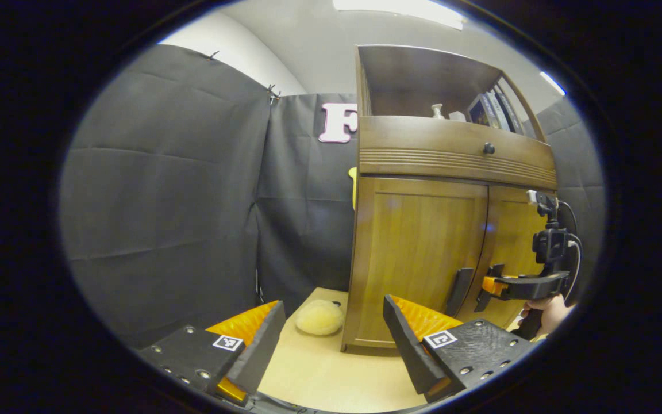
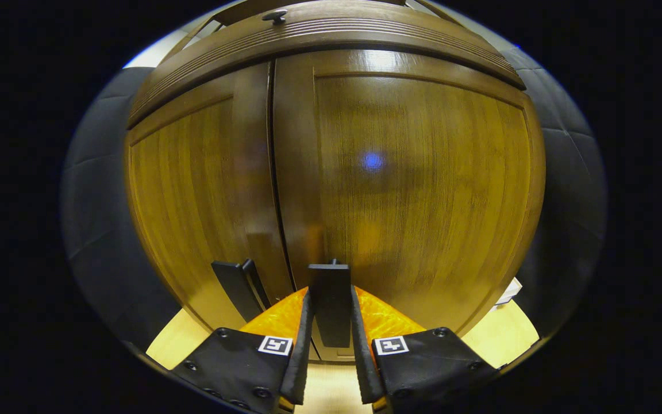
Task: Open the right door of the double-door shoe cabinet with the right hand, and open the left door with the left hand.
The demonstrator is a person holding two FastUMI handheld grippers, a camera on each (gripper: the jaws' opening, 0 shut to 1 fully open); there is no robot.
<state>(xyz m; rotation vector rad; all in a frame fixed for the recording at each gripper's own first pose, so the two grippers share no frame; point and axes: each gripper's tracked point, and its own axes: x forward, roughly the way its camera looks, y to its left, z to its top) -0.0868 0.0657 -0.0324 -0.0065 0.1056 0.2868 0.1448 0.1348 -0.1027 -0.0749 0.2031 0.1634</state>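
The right gripper (image 2: pixel 331 345) has both fingers pressed on the right door handle (image 2: pixel 331 299), just right of the cabinet's centre seam. The left gripper (image 1: pixel 331 339) gapes open, well short of the left door handle (image 1: pixel 458 290). Both shoe cabinet (image 1: pixel 423 253) doors are shut. The handles are probably the best hold: rigid bars, likely slick; hinged wooden doors should swing stiffly.

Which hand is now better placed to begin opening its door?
The right. The right tool is closed around the right door handle; the left tool is open, away from the left door handle.
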